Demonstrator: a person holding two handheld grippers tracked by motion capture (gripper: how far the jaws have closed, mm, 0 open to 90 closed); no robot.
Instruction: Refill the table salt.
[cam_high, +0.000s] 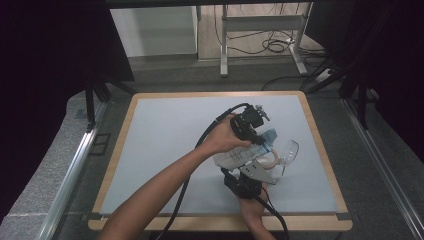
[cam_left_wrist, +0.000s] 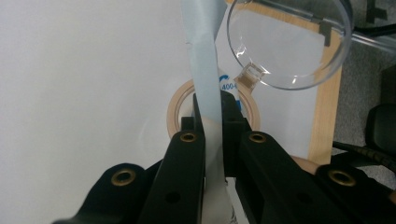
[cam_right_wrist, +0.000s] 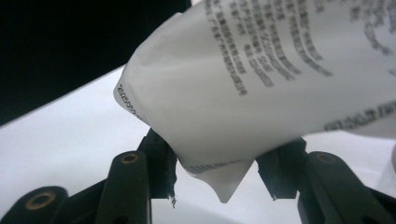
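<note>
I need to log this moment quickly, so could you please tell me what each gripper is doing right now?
Left gripper: shut on the pale blue edge of the white printed plastic pouch.
Right gripper: jaws part open around the pouch's corner; contact cannot be told.

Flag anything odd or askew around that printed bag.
The white printed bag hangs tilted, one corner drooping between the right gripper's jaws. The left gripper pinches its blue edge. No spill or tear is visible.
</note>
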